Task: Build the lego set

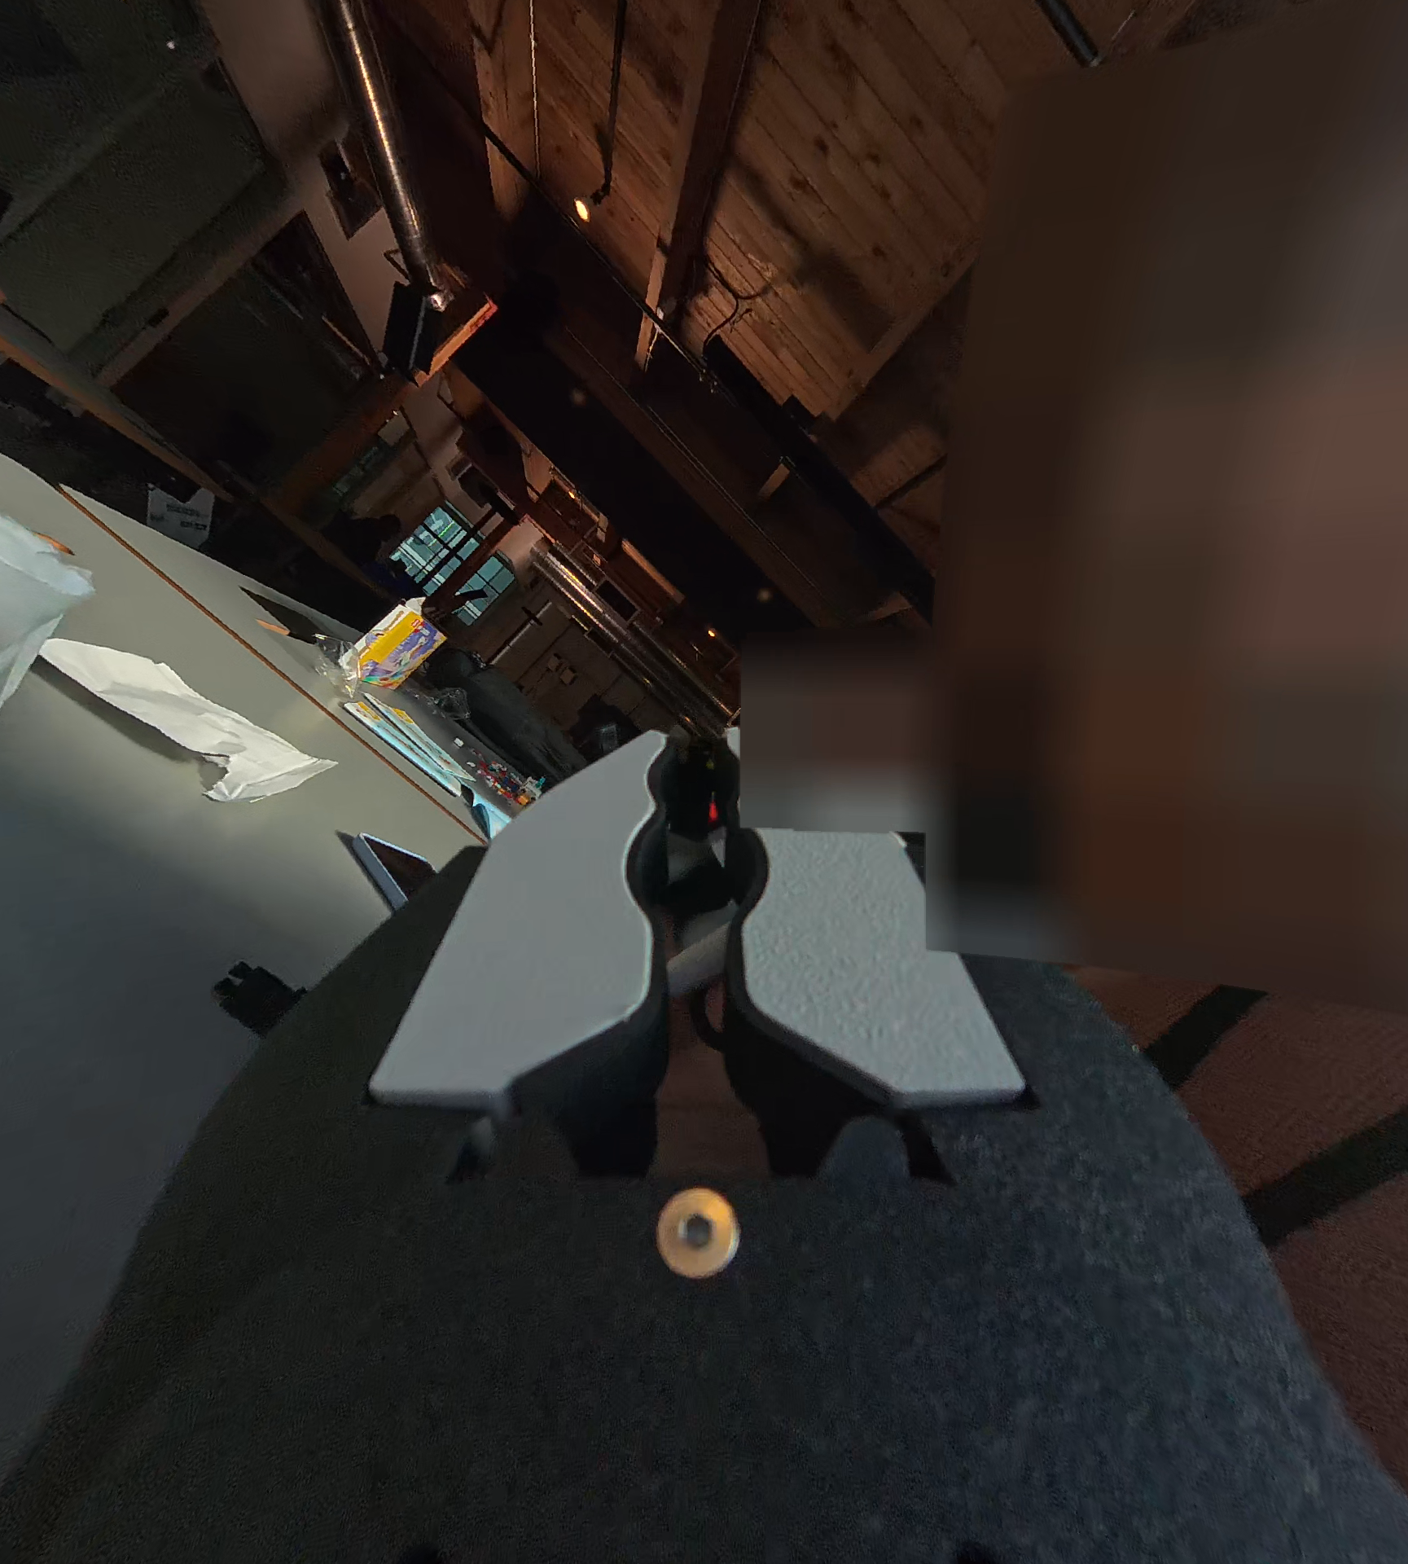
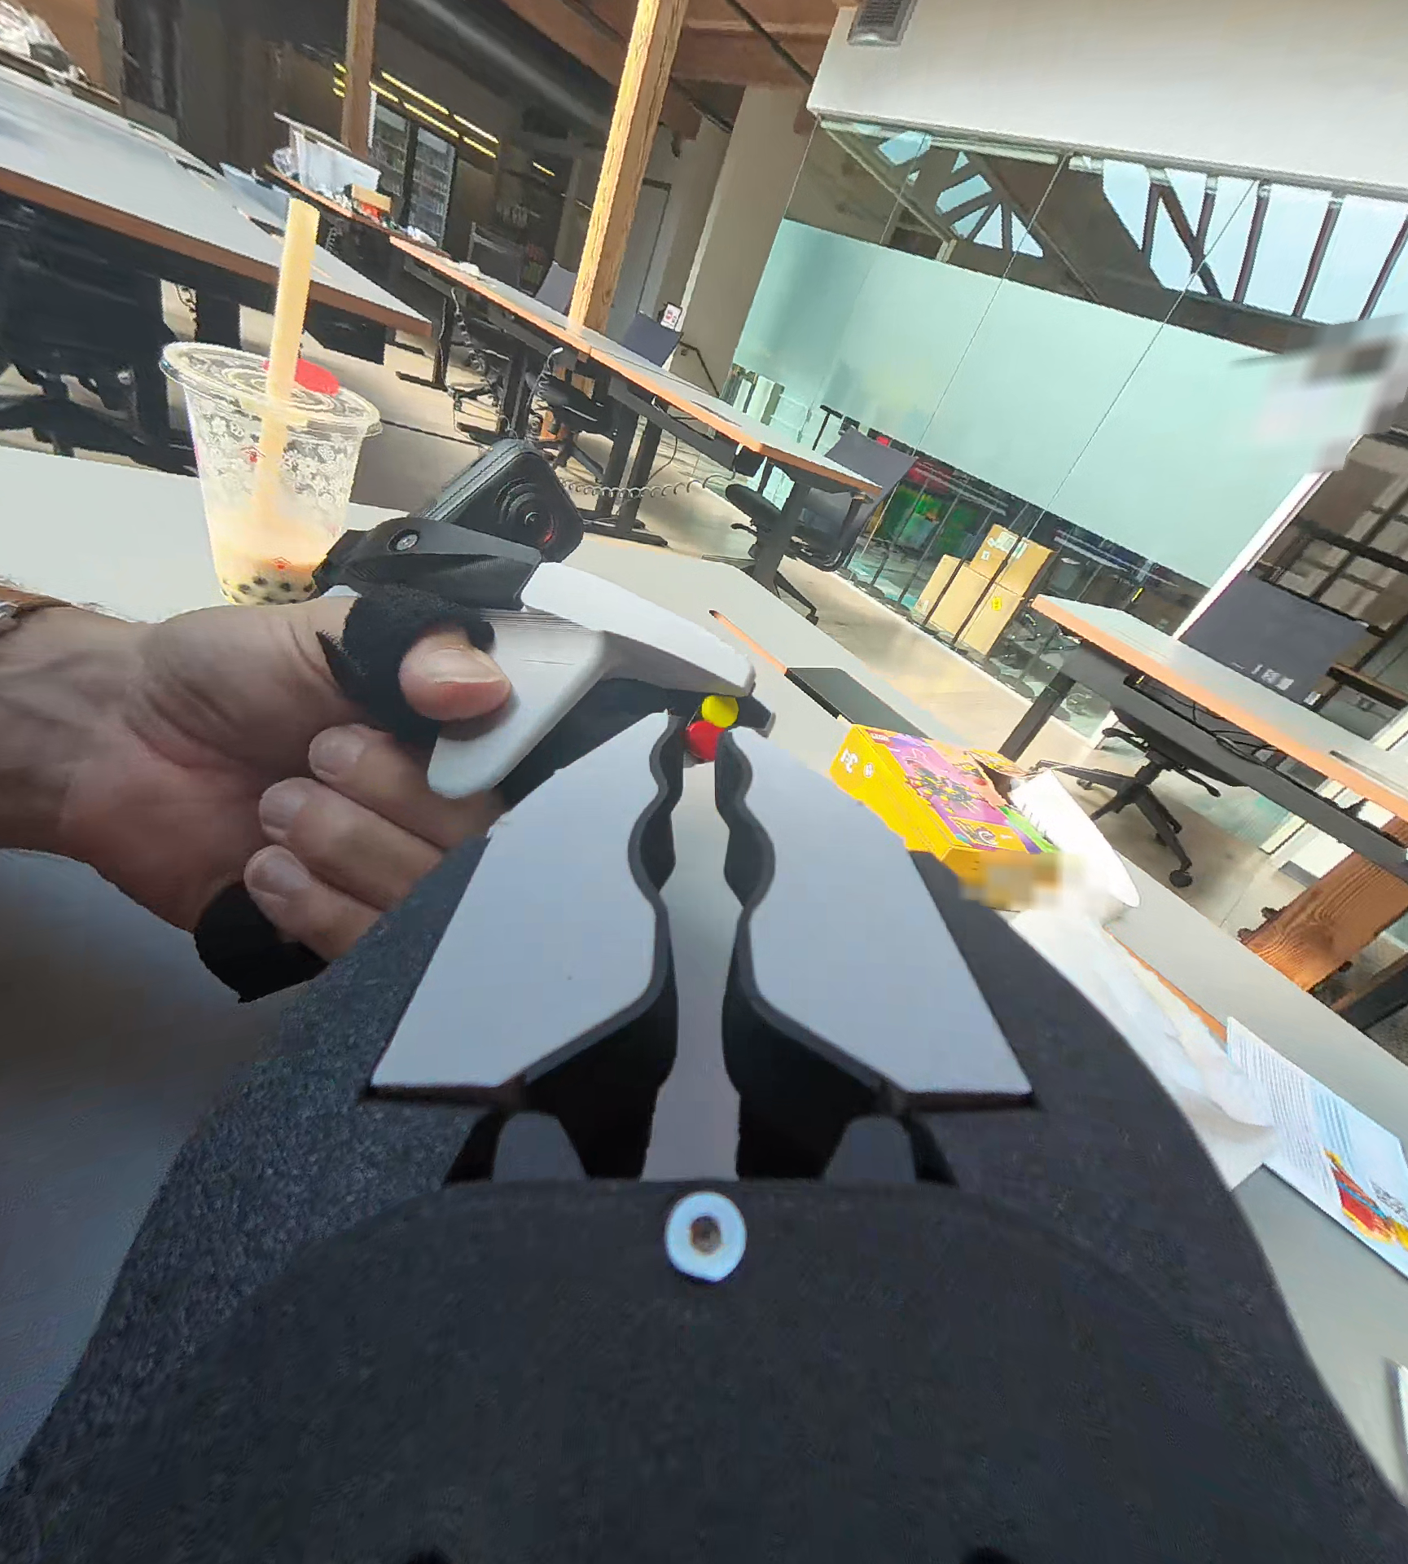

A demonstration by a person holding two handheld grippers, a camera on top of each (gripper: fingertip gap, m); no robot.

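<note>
Both claws, left (image 2: pixel 734 707) and right (image 2: pixel 704 745), pinch two round pieces: one yellow (image 2: pixel 719 709), one red (image 2: pixel 700 740).

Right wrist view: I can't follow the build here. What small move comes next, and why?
Probably ease the right gripper toward the left gripper to press the red piece against the yellow piece; they meet at the fingertips, whether seated is unclear.
</note>
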